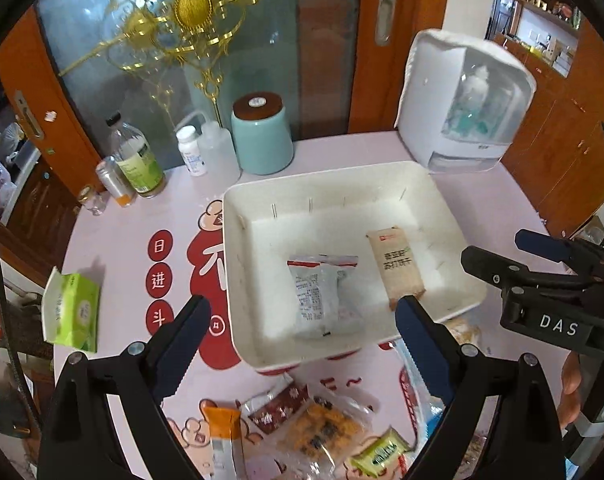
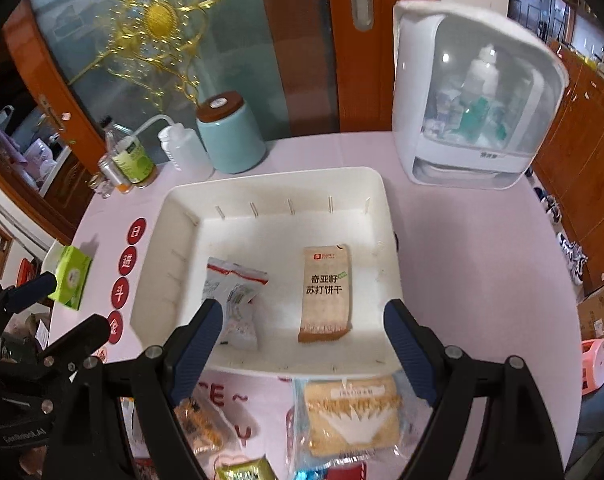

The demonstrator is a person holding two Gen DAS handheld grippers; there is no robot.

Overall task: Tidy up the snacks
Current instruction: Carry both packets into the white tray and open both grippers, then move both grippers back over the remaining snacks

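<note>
A white rectangular bin [image 1: 238, 216] [image 2: 386, 216] stands on the pink table. Inside lie a grey-white snack pouch [image 1: 318, 300] [image 2: 238, 300] and a tan cracker packet [image 1: 396, 266] [image 2: 326, 292]. My left gripper [image 1: 302, 312] hangs open above the bin's near edge, nothing between its jaws. My right gripper [image 2: 302, 316] [image 1: 490, 250] is open too, empty, over the bin's front. Loose snacks lie in front of the bin: an orange stick pack [image 1: 222, 436], a maroon pack [image 1: 278, 404], a clear-wrapped pastry [image 1: 322, 428] [image 2: 200, 424], a green pack [image 1: 382, 450] [image 2: 244, 470] and a large cracker bag [image 2: 350, 416].
Along the back stand a teal canister [image 1: 262, 136] [image 2: 230, 136], a white squeeze bottle [image 1: 218, 152] [image 2: 184, 148], a pill bottle [image 1: 190, 152], a juice bottle [image 1: 138, 160] [image 2: 132, 160] and a white cabinet [image 1: 466, 100] [image 2: 474, 100]. A green tissue pack [image 1: 72, 312] [image 2: 72, 276] lies left.
</note>
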